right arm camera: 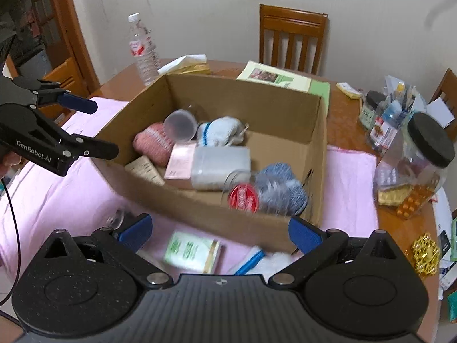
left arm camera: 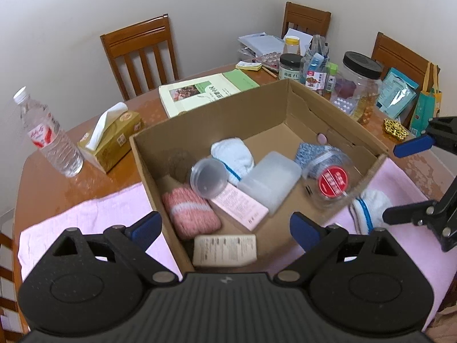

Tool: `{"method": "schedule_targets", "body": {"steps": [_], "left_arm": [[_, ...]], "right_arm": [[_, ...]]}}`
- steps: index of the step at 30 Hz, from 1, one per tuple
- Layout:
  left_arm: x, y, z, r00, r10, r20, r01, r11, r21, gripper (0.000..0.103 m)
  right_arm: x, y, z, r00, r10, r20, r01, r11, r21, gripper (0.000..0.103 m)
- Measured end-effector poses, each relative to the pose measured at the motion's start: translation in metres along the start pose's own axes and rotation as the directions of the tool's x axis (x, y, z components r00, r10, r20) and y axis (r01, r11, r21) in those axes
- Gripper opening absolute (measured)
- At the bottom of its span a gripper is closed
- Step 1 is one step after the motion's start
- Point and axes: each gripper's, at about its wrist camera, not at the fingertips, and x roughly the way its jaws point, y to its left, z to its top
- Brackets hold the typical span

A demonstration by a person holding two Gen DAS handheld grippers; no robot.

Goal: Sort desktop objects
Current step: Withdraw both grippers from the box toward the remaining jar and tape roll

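An open cardboard box [left arm camera: 285, 105] [right arm camera: 317, 131] stands on a pink cloth [left arm camera: 94, 214]. Inside lie a pink sock roll [left arm camera: 191, 214], a clear cup [left arm camera: 208, 178], a white sock [left arm camera: 234, 151], a translucent case [left arm camera: 268, 183], a blue sock [right arm camera: 281, 187] and a blurred clear jar with a red lid [left arm camera: 332, 184] [right arm camera: 244, 197]. My left gripper [left arm camera: 225, 228] hovers open over the box's near edge, holding nothing. My right gripper [right arm camera: 220, 230] is open and empty above a green packet [right arm camera: 194, 253] and a blue-striped white sock [right arm camera: 262, 260] [left arm camera: 371, 205] lying outside the box.
A water bottle [left arm camera: 48, 134], a tissue box [left arm camera: 114, 140] and a booklet [left arm camera: 200, 91] sit behind the box. Jars, pill packs and papers crowd the right side [right arm camera: 414, 157]. A gold ornament [right arm camera: 425, 253] lies near the table edge. Wooden chairs [left arm camera: 140, 54] ring the table.
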Motion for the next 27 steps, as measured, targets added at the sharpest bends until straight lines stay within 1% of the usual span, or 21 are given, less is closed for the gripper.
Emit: {"method": "schedule_targets", "body": {"steps": [4, 8, 11, 14, 18, 20, 23, 27], "left_arm": [[-0.009, -0.009, -0.011, 1.000, 0.011, -0.012, -0.012, 1.000, -0.020, 0.096], [-0.013, -0.021, -0.023, 0.999, 0.031, -0.037, -0.033, 0.999, -0.040, 0.096], [-0.016, -0.032, -0.031, 0.998, 0.030, -0.053, -0.033, 0.998, -0.056, 0.096], [-0.014, -0.045, -0.038, 0.997, 0.035, -0.063, -0.038, 0.998, -0.044, 0.096], [-0.006, -0.056, -0.045, 0.997, 0.020, -0.076, -0.023, 0.999, -0.047, 0.096], [0.000, -0.060, -0.049, 0.997, 0.021, -0.079, -0.023, 0.999, -0.030, 0.096], [0.013, -0.062, -0.054, 0.995, 0.050, -0.090, -0.052, 0.999, -0.012, 0.096], [0.025, -0.056, -0.058, 0.995, 0.025, -0.097, -0.029, 0.999, -0.040, 0.096]], "right_arm": [[-0.004, 0.006, -0.015, 1.000, 0.009, -0.011, -0.009, 1.000, -0.002, 0.103], [-0.009, 0.011, -0.032, 0.998, 0.054, -0.013, -0.054, 0.999, 0.008, 0.103], [-0.010, 0.016, -0.044, 0.997, 0.076, -0.013, -0.076, 0.997, 0.005, 0.103], [-0.010, 0.022, -0.059, 0.996, 0.093, -0.012, -0.092, 0.996, 0.010, 0.103], [-0.007, 0.027, -0.075, 0.997, 0.072, -0.036, -0.070, 0.997, 0.033, 0.103], [-0.007, 0.030, -0.083, 0.998, 0.050, -0.039, -0.049, 0.998, 0.046, 0.103], [-0.007, 0.034, -0.091, 0.999, 0.011, -0.050, -0.006, 0.996, 0.086, 0.103], [-0.005, 0.040, -0.099, 0.998, -0.011, -0.054, 0.019, 0.989, 0.149, 0.103]]}}
